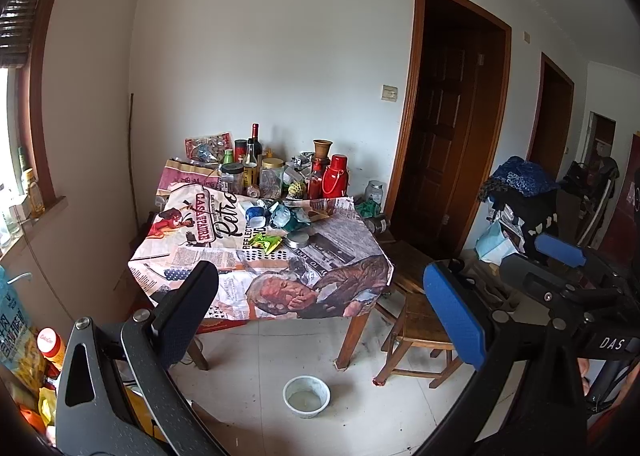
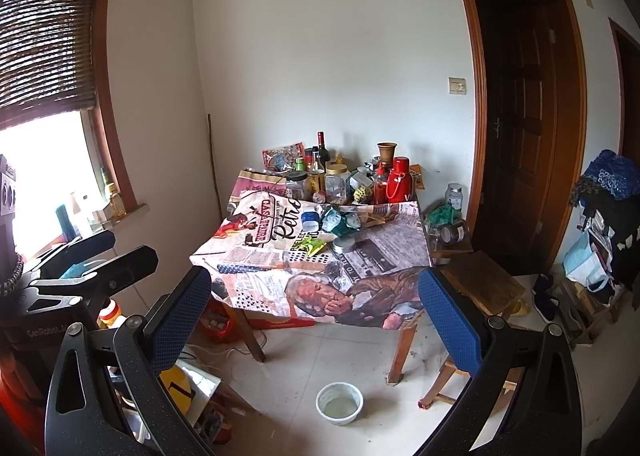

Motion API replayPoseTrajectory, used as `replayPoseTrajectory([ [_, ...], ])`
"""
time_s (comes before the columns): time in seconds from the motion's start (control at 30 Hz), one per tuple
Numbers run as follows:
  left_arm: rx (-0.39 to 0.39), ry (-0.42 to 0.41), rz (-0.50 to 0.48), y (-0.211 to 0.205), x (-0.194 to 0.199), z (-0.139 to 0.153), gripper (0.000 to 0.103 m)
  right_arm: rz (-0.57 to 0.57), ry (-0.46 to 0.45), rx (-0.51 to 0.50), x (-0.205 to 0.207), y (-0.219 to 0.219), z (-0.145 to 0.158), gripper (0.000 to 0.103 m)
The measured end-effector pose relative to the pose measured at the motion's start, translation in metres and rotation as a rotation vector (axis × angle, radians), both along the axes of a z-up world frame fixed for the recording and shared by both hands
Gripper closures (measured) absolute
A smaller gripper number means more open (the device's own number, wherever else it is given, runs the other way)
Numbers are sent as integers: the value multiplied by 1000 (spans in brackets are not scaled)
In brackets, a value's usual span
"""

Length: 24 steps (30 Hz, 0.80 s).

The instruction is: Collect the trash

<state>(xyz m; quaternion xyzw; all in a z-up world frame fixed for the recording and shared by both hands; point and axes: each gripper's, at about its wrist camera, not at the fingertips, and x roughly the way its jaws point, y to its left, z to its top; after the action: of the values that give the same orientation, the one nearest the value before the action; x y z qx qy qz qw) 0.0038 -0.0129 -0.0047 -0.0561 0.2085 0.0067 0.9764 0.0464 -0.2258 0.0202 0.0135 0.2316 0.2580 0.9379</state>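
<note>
Seen from well back across the floor: a table (image 2: 400,252) draped in a printed newspaper-style cloth, standing against the far wall left of the dark door (image 2: 520,128). Along the table's far edge, a crowd of bottles and jars (image 2: 320,176), with a red flask (image 2: 399,178) at their right end. Nearer than those, around the middle of the table, the likely trash: a crumpled teal and white wrapper (image 2: 340,221), beside it a blue and white cup (image 2: 310,219), and toward the table's near side a green wrapper (image 2: 313,246) just left of a round metal lid (image 2: 344,244). Lying flat, that green wrapper, long axis running diagonally from the table's near left toward its far right, upper end aimed at the teal wrapper. On the floor in front of the table, a white bowl (image 2: 339,403). Both left tongs (image 1: 320,304) and right tongs (image 2: 316,316) spread wide, pinching nothing, well apart from the table. Risks, as judgement only: reaching over the near trash and clipping the tall bottles behind, easily toppled given how tightly packed; snagging the loose cloth along with a thin wrapper and dragging everything on it; stepping onto the bowl during the approach; closing on the lid rather than the wrapper beside it.
</note>
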Motion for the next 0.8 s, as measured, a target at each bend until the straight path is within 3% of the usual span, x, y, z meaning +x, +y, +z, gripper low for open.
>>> replayPoseTrajectory([
  [0.43,22,32,68,-28,47,-6,0,-7,3,0,46,-21,-7,0],
  [0.8,34,94,128,5,151,-28,0,-63,41,-21,123,-2,-28,0],
])
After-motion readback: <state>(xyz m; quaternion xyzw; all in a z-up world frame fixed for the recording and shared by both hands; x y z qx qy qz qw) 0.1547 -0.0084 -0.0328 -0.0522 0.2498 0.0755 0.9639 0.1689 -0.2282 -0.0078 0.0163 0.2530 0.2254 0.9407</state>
